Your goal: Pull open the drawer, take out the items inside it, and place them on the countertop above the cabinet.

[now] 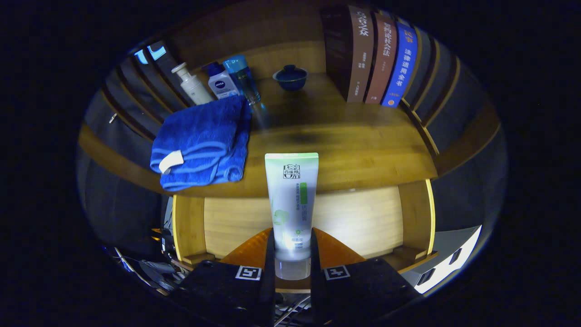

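While the claw (292, 272) grips the white tube (292, 204) by its cap end, both fingers pressed on it, the open drawer (363, 218) lies below and the counter (363, 145) just ahead. Beyond the claw to the left a blue towel (202, 143) overhangs the counter edge, with three bottles (218, 81) behind it; farther ahead stands a lidded bowl (290, 77), and books (376, 59) to the right. Setting the tube down well probably means carrying it forward past the front edge onto bare wood right of the towel, lowering gently before releasing.
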`<state>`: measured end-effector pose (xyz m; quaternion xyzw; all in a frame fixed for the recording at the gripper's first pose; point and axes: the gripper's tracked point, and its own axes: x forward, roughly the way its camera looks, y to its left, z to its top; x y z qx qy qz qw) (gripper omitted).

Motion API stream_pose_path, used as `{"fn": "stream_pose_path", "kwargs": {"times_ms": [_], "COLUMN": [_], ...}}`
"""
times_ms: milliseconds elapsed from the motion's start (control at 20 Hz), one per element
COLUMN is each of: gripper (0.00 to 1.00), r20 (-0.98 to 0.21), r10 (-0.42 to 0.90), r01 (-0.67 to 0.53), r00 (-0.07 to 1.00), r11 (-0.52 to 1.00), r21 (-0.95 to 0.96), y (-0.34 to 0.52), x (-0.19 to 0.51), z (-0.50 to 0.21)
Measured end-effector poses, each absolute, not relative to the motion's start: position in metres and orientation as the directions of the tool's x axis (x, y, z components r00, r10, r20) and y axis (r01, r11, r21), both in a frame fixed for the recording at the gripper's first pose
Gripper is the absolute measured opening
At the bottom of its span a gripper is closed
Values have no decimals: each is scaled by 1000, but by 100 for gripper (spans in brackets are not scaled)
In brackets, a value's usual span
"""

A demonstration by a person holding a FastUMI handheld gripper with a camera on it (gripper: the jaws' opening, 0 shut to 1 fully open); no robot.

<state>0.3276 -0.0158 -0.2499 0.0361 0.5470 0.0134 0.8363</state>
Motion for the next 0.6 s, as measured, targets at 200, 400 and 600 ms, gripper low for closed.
{"fn": "stream_pose_path", "kwargs": {"times_ms": [200,400,600], "gripper": [35,35,35], "r20": [-917,-922,-933], "r10": [55,22,-1], "r01": [25,4,29], "r00": [396,386,359], "r11": [997,1000,1000], "r21": [70,25,10], "y": [-6,-4,-7], "x": [371,404,420], "z": [-250,-261,-275]}}
